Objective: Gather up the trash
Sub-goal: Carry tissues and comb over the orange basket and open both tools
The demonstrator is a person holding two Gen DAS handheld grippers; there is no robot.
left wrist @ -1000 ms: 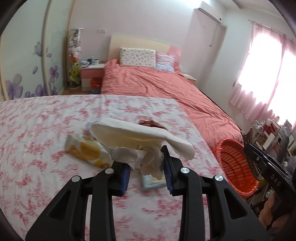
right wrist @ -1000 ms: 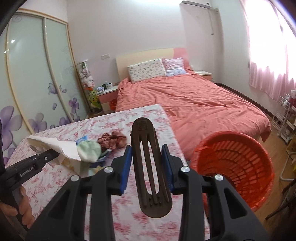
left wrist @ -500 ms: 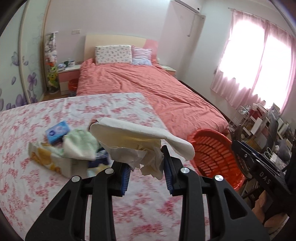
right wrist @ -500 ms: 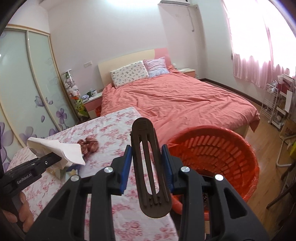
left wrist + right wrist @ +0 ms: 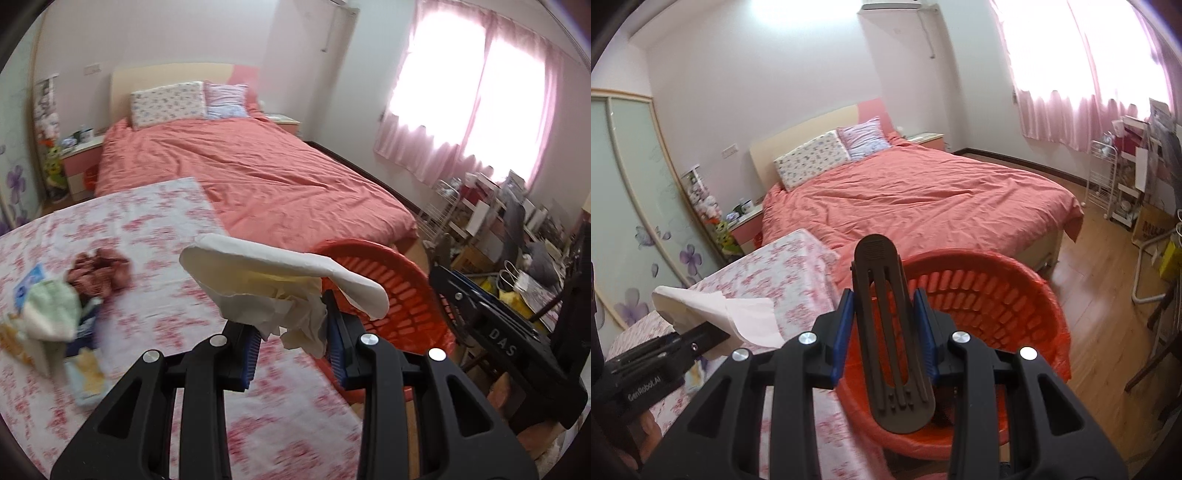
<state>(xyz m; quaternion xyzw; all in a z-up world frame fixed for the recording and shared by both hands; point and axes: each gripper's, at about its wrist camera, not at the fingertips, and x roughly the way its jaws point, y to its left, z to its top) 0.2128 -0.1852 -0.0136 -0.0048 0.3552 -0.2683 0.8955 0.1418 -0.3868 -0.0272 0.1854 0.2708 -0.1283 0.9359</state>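
My left gripper (image 5: 293, 347) is shut on a crumpled white tissue wad (image 5: 273, 273) and holds it above the table edge, close to the red basket (image 5: 391, 291). My right gripper (image 5: 884, 339) is shut on a dark brown slotted plastic piece (image 5: 886, 332) and holds it over the red basket (image 5: 1008, 295). The left gripper with its tissue (image 5: 735, 314) shows at the lower left of the right wrist view. The right gripper's body (image 5: 498, 332) shows at the right of the left wrist view.
A table with a pink floral cloth (image 5: 155, 229) carries a pile of trash: a maroon crumpled wad (image 5: 99, 266), a pale green cloth (image 5: 51, 310), a blue packet (image 5: 27, 284). A bed with a salmon cover (image 5: 923, 199) stands behind. Shelves and clutter (image 5: 517, 229) stand at the right.
Both grippers have swung right, away from the trash pile and toward the red basket. The right gripper is now over the basket. Both still hold their items.
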